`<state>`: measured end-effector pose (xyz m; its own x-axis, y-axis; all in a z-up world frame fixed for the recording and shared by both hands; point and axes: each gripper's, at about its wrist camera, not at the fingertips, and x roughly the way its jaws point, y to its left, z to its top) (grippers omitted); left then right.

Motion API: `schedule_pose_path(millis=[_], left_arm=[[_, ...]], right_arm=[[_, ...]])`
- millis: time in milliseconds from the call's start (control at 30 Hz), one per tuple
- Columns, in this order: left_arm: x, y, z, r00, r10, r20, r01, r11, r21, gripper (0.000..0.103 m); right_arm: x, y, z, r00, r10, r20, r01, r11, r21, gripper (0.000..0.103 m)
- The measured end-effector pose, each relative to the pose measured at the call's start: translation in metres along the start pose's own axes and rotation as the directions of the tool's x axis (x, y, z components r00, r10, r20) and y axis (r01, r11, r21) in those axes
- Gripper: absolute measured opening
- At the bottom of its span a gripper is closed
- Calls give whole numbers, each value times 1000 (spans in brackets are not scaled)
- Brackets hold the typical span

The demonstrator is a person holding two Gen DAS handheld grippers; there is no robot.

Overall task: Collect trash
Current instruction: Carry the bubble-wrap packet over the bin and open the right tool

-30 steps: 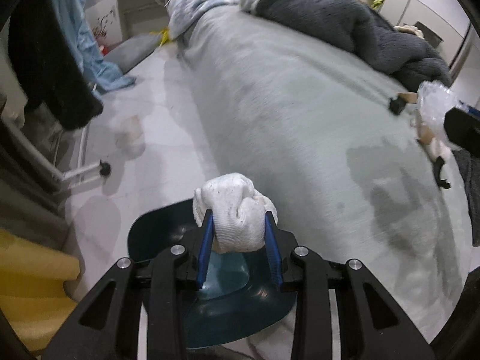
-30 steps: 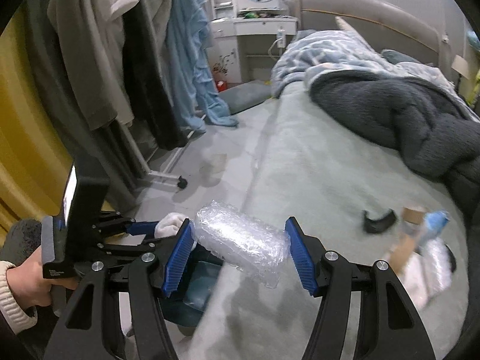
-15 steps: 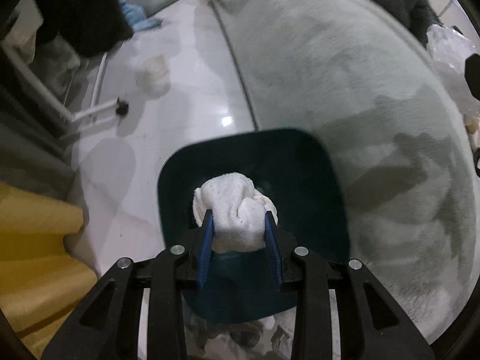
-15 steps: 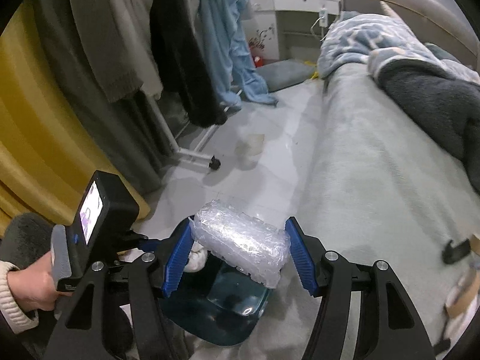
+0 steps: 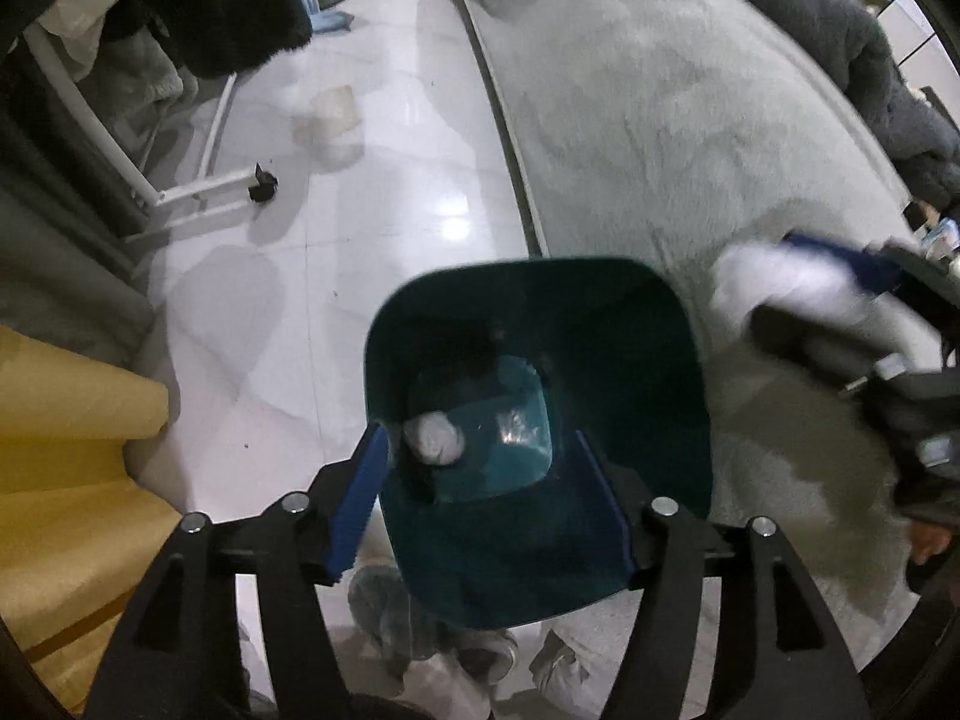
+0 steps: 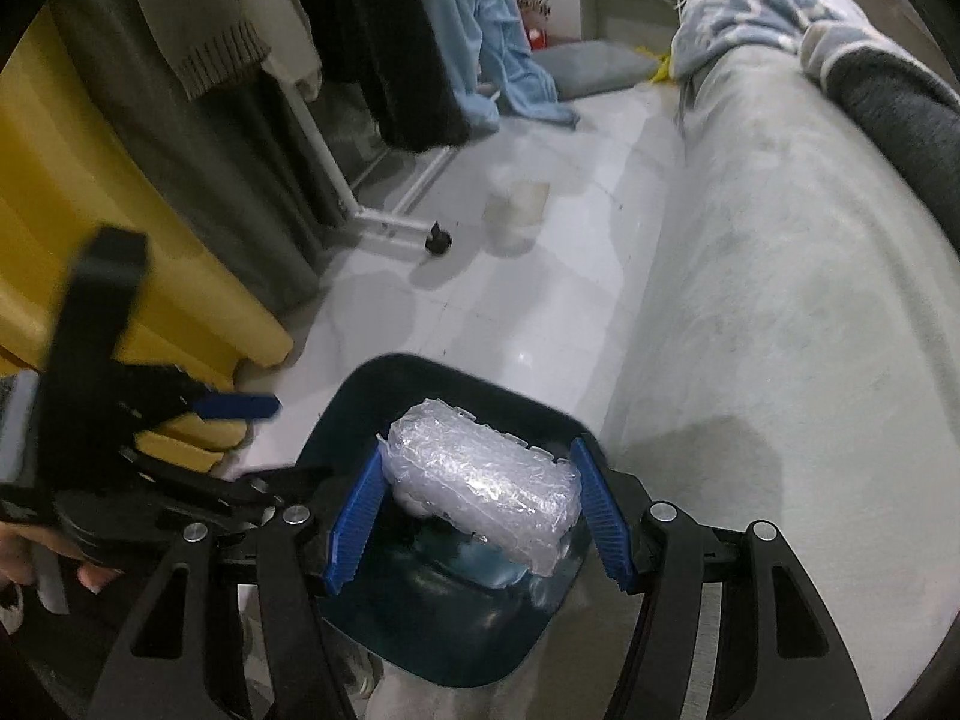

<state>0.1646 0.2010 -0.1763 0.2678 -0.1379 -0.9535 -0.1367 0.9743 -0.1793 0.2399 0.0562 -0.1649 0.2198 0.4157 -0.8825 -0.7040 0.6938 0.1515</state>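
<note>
A dark teal trash bin (image 5: 660, 348) stands on the floor beside the bed, right below both grippers. My left gripper (image 5: 486, 492) is open and empty above it. A white crumpled wad (image 5: 433, 443) lies at the bin's bottom. My right gripper (image 6: 480, 510) is shut on a roll of clear bubble wrap (image 6: 486, 486) and holds it over the bin (image 6: 384, 384). The right gripper also shows blurred at the right in the left wrist view (image 5: 840, 276). The left gripper shows at the left in the right wrist view (image 6: 240, 405).
A bed with a pale green cover (image 6: 780, 300) runs along the right. A clothes rack on castors (image 6: 438, 240) with hanging clothes stands at the left. A yellow curtain (image 6: 90, 210) hangs at the near left. A pale plastic scrap (image 6: 516, 210) lies on the white floor.
My left gripper opened and the white wad dropped into the bin. My right gripper moved with the bubble wrap to above the bin.
</note>
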Motion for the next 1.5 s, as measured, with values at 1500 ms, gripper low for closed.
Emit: schedule_pose_path(millis=[1500], left_arm=[[-178,-77,19,711,-126,692,23,987,157,96]], right_arm=[[-65,-11,-25,983,-92,159,93,996,1,91]])
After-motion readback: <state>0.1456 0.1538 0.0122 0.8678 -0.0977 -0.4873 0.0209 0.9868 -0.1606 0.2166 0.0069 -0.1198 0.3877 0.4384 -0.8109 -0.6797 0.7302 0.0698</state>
